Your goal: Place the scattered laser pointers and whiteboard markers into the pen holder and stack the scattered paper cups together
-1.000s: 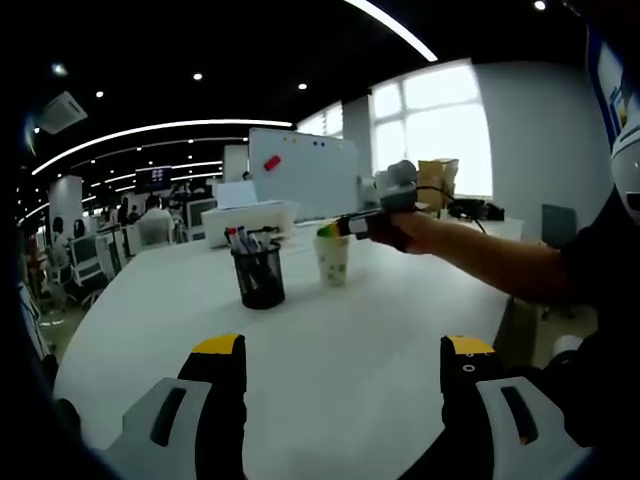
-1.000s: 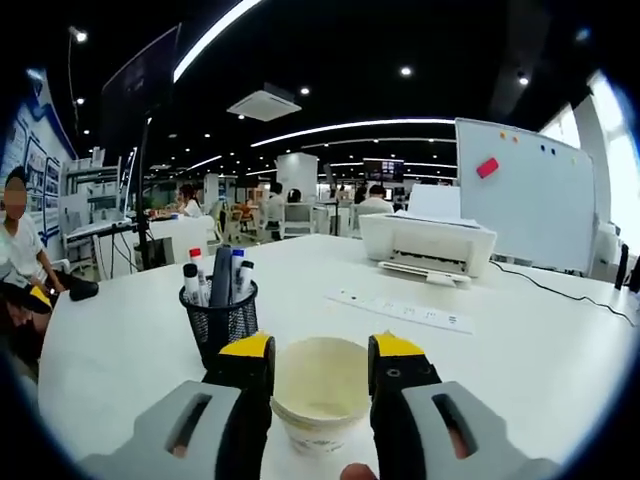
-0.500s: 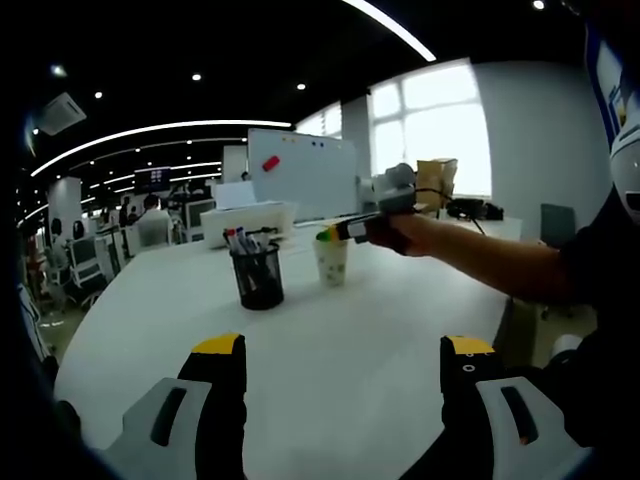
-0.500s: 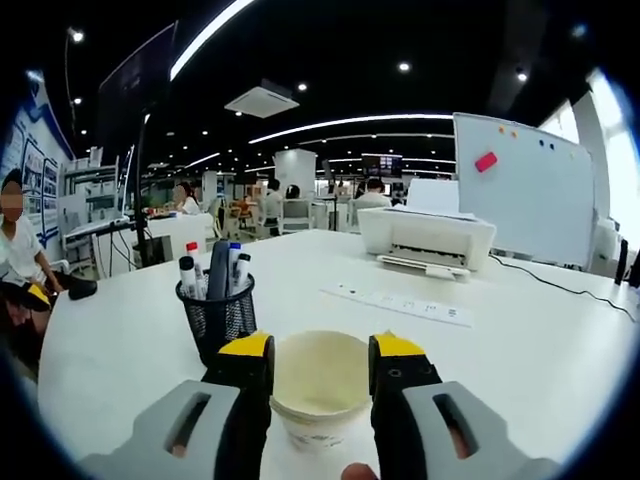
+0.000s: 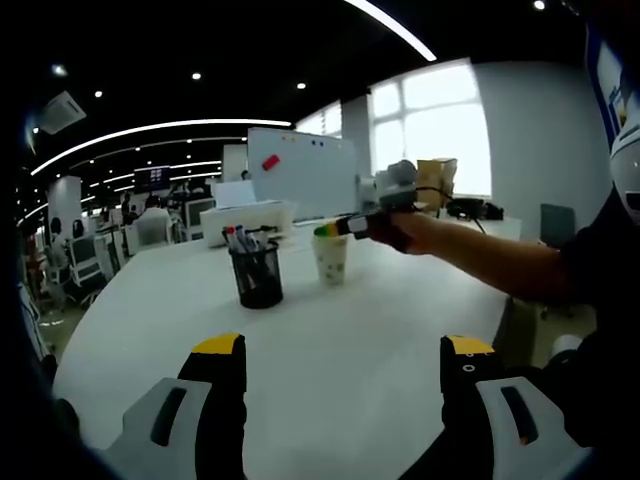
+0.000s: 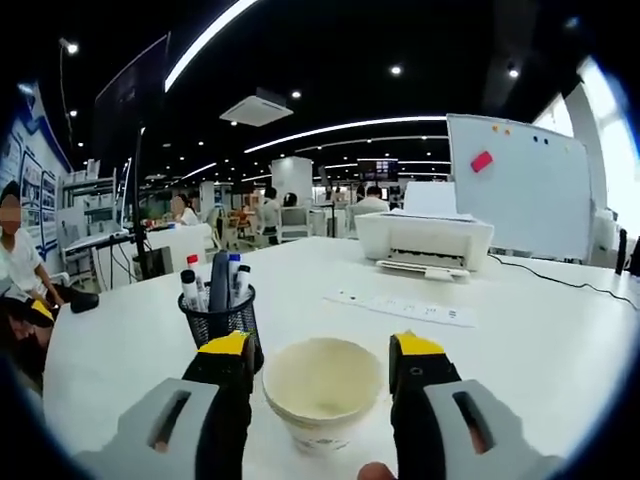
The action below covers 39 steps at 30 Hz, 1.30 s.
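Observation:
A white paper cup [image 6: 322, 392] stands upright on the white table [image 6: 540, 350], between the jaws of my right gripper [image 6: 325, 345]. Those jaws stand open, with a small gap to the cup's rim on each side. Just left of it is a black mesh pen holder [image 6: 218, 322] with several markers [image 6: 213, 281] in it. In the left gripper view the same pen holder [image 5: 258, 277] and cup [image 5: 330, 259] sit mid-table, with the right gripper [image 5: 333, 229] over the cup. My left gripper [image 5: 342, 346] hangs open over bare table, holding nothing.
A white printer [image 6: 425, 240] and a white power strip [image 6: 400, 307] lie beyond the cup. A whiteboard [image 6: 515, 188] stands at the back right. A person [image 6: 15, 262] sits at the table's left end. The person's forearm [image 5: 480, 260] stretches across the left gripper view.
My right gripper's jaws have spread apart and let go of the paper cup, which they were pressing half a second ago. The left gripper has not moved.

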Each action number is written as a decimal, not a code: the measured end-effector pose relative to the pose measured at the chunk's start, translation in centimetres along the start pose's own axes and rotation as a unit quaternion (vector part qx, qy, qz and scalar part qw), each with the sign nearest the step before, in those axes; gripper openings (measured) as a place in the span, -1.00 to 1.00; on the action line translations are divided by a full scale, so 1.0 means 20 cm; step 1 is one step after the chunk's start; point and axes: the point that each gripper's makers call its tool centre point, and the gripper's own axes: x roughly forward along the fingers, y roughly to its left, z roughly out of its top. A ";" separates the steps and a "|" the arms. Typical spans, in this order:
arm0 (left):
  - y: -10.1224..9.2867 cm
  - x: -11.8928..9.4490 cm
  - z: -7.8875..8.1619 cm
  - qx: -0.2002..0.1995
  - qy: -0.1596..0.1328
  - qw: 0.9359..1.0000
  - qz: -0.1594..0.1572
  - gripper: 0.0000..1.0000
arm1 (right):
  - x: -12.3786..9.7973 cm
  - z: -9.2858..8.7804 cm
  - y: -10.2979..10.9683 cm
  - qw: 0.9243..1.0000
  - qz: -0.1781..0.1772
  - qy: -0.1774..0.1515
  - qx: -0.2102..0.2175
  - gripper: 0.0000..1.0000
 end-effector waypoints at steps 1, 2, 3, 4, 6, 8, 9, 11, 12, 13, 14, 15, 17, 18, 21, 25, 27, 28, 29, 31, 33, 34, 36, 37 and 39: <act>0.00 0.00 0.00 0.000 0.000 1.000 0.000 0.64 | 0.00 -0.01 0.00 1.000 0.001 0.003 0.000 0.09; 0.00 0.00 0.00 0.000 0.001 1.000 -0.001 0.64 | 0.00 -0.03 0.00 1.000 0.000 0.009 -0.004 0.09; 0.00 0.00 0.00 0.001 0.000 1.000 -0.001 0.64 | 0.00 -0.03 0.00 1.000 -0.004 0.011 -0.006 0.10; -0.01 0.00 0.00 0.000 0.000 1.000 -0.002 0.64 | 0.00 -0.04 -0.01 1.000 -0.007 0.016 -0.010 0.10; -0.01 0.01 0.00 0.001 0.001 1.000 -0.002 0.64 | 0.00 -0.06 -0.01 1.000 -0.008 0.020 -0.013 0.10; -0.01 0.00 0.00 0.001 0.001 1.000 -0.002 0.64 | 0.01 -0.08 -0.02 1.000 -0.007 0.027 -0.012 0.09; -0.01 0.00 0.00 0.002 0.002 1.000 -0.002 0.64 | 0.01 -0.08 -0.02 1.000 -0.006 0.028 -0.012 0.07; 0.00 0.00 0.00 0.002 0.002 1.000 -0.001 0.64 | 0.01 -0.09 -0.02 0.999 -0.007 0.033 -0.015 0.02; 0.00 0.00 0.00 0.001 0.002 1.000 -0.001 0.64 | 0.01 -0.09 -0.02 0.999 -0.007 0.033 -0.018 -0.03; 0.00 0.00 0.00 0.001 0.002 1.000 -0.001 0.64 | 0.01 -0.09 -0.02 0.999 -0.007 0.033 -0.020 -0.06; 0.00 0.00 0.00 0.001 0.002 1.000 -0.001 0.63 | 0.01 -0.10 -0.02 0.999 -0.007 0.033 -0.021 -0.06; -0.01 0.00 0.00 0.001 0.002 1.000 -0.001 0.63 | 0.01 -0.10 -0.02 0.999 -0.009 0.034 -0.019 -0.06; -0.01 0.00 -0.01 0.001 0.002 1.000 -0.001 0.63 | 0.01 -0.10 -0.02 0.999 -0.010 0.033 -0.017 -0.06; -0.01 0.00 -0.01 0.001 0.002 1.000 -0.001 0.63 | 0.01 -0.10 -0.02 0.999 -0.010 0.033 -0.018 -0.06; 0.00 0.00 -0.01 0.000 0.002 1.000 0.000 0.63 | 0.00 -0.10 -0.02 0.999 -0.011 0.033 -0.021 -0.07; 0.00 0.00 -0.01 0.000 0.003 1.000 0.000 0.63 | 0.00 -0.08 -0.01 0.999 -0.015 0.029 -0.032 -0.07; 0.00 0.00 -0.01 0.001 0.002 1.000 0.000 0.63 | -0.01 -0.07 -0.01 0.999 -0.016 0.024 -0.029 -0.07; 0.00 0.00 -0.01 0.001 0.002 1.000 -0.001 0.63 | -0.01 -0.05 -0.01 0.999 -0.015 0.020 -0.025 -0.07; 0.00 0.00 0.00 0.001 0.001 1.000 -0.001 0.63 | -0.01 -0.05 -0.01 0.999 -0.015 0.018 -0.024 -0.07; 0.00 0.00 0.00 0.002 0.000 1.000 0.000 0.63 | 0.00 -0.04 -0.01 1.000 -0.013 0.015 -0.022 -0.07; 0.00 0.00 0.00 0.001 0.001 1.000 0.000 0.63 | 0.00 -0.03 0.00 1.000 -0.012 0.011 -0.024 -0.07; 0.01 -0.01 -0.01 0.001 0.001 1.000 0.000 0.63 | 0.00 -0.03 0.01 1.000 -0.011 0.012 -0.025 -0.07; 0.01 -0.01 -0.01 0.001 0.002 1.000 0.001 0.63 | 0.01 -0.03 0.01 1.000 -0.011 0.012 -0.026 -0.07; 0.01 -0.01 -0.01 0.001 0.002 1.000 0.001 0.63 | 0.01 -0.02 0.02 1.000 -0.011 0.012 -0.026 -0.07; 0.01 -0.01 -0.01 0.002 0.002 1.000 0.001 0.63 | 0.02 -0.02 0.03 1.000 -0.008 0.010 -0.025 -0.08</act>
